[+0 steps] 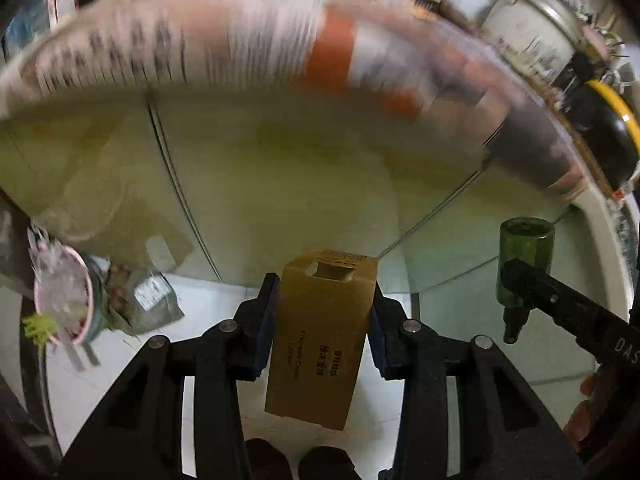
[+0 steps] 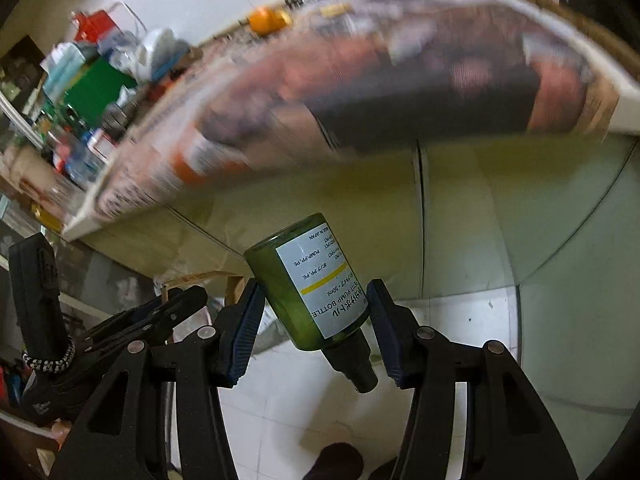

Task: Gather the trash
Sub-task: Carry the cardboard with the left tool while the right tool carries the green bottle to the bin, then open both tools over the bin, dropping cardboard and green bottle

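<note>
The desk point(image 1: 240, 40) fills the upper part of both wrist views, its top covered by a blurred sheet of printed paper point(image 2: 360, 92) with clutter along the far edge. Under its rim runs a pale yellowish cabinet front point(image 1: 280, 168), and below that the white tiled floor point(image 1: 100, 380). On the floor at the left of the left wrist view lie a pink bowl point(image 1: 64, 300) with scraps in it and a crumpled grey packet point(image 1: 152, 300).

The left gripper point(image 1: 324, 320) has its jaws closed on a brown cardboard box point(image 1: 320, 340), pads pressing its two narrow sides. The box's long axis runs along the line the gripper points, its hanging-slot end leading away from the camera. The right gripper point(image 2: 316, 316) has its jaws closed on a green pump bottle point(image 2: 308, 284) across its labelled body. The bottle's long axis lies tilted, base away from the camera and dark neck back toward it.

Both pieces of trash hang clear of the desk, in front of the cabinet and above the floor, with the two grippers side by side and near each other. No bin shows in either view, so I cannot tell which hand is nearer to one. The coming move likely carries both items lower, toward wherever the trash goes.
</note>
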### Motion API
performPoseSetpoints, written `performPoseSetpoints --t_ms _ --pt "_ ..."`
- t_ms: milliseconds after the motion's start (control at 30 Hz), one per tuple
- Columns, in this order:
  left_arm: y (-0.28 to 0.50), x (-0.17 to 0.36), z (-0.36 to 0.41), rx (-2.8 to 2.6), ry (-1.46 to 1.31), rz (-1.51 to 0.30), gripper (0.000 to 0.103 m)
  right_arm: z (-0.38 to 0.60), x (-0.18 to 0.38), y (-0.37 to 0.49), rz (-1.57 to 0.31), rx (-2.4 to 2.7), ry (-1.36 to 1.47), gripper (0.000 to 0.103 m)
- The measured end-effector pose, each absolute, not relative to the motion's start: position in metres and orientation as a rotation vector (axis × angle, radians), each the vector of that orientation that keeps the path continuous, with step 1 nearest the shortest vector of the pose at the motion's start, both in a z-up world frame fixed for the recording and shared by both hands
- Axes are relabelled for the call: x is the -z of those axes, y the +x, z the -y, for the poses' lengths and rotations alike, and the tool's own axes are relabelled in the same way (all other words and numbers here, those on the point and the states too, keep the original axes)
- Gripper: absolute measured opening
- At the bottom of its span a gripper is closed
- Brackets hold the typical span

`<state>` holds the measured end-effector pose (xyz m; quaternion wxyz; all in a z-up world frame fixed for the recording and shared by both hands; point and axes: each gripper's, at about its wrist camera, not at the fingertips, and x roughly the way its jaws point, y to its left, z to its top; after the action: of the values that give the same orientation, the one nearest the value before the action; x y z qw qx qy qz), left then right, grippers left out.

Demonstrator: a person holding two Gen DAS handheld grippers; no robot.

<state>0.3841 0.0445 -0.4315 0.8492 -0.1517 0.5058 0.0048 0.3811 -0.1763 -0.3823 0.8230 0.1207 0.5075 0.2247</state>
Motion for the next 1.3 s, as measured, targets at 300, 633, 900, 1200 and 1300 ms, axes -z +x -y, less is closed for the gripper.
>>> performPoseSetpoints --t_ms 300,633,900,1200,1300 --pt "0.402 0.593 -0.043 -0.011 -0.314 -1.142 0.04 0.157 0.523 0.397 -1.153 -0.515 0.264 0.049" --pt "0.408 0.749 -0.043 0.035 -0.361 -1.283 0.04 0.139 0.647 0.404 -1.209 -0.522 0.255 0.05" --pt "0.414 0.829 -0.047 0.034 -0.368 -1.37 0.04 0.123 0.702 0.417 -1.26 -0.535 0.247 0.05" --pt "0.419 0.846 -0.062 -0.032 -0.411 -1.383 0.048 0.11 0.72 0.427 -1.275 -0.571 0.19 0.05" --pt "0.419 0.841 -0.066 -0.042 -0.42 -1.377 0.048 0.116 0.721 0.428 -1.275 -0.557 0.184 0.05"
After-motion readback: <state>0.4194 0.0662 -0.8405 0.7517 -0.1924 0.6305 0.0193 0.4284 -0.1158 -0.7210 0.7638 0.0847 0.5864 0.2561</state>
